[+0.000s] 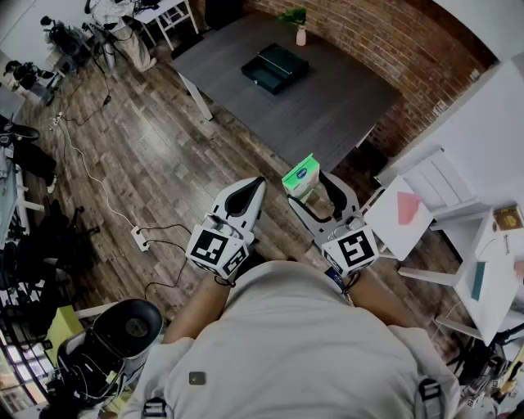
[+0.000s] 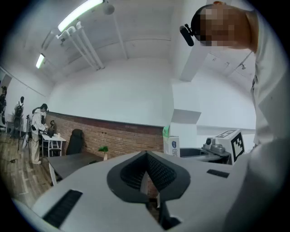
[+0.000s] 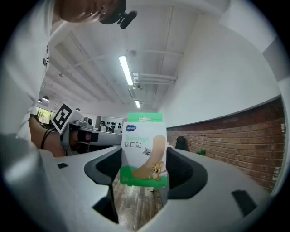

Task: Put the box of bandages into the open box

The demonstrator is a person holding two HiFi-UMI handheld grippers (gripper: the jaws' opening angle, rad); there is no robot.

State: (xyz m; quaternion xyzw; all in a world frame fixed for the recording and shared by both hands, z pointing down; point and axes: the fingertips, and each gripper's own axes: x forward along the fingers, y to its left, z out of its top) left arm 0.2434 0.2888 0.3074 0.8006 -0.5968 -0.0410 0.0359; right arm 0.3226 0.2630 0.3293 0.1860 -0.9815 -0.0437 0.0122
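Observation:
My right gripper [image 1: 309,184] is shut on the green and white box of bandages [image 1: 301,175], which stands upright between its fingers. In the right gripper view the box of bandages [image 3: 145,152] fills the gap between the dark pads of the right gripper [image 3: 144,159]. My left gripper [image 1: 255,186] hangs beside it, shut and empty; its jaws meet in the left gripper view [image 2: 146,157], where the box of bandages [image 2: 171,144] shows to the right. The open box [image 1: 275,67], dark green, lies far ahead on the dark table [image 1: 327,106]. Both grippers hang over the wooden floor, well short of the table.
A small plant in a pink vase [image 1: 298,24] stands at the table's far edge. White shelves and furniture [image 1: 434,192] crowd the right. Cables and a power strip [image 1: 139,238] lie on the floor at left, with a black chair [image 1: 123,335] behind.

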